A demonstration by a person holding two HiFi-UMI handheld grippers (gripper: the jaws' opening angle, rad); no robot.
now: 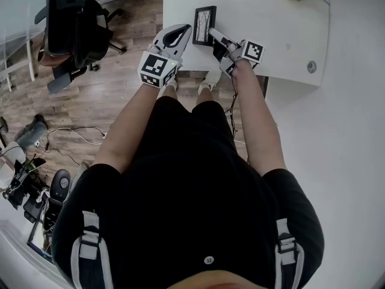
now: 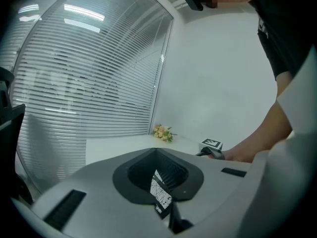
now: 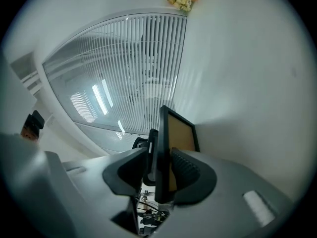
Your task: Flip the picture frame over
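Black picture frame (image 1: 204, 24), one, between right claw's (image 1: 213, 35) jaws.

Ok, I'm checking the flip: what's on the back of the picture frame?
The picture frame has a plain brown backing. Only part of it shows; the rest is covered by the right gripper, whose jaws stand either side of the frame.
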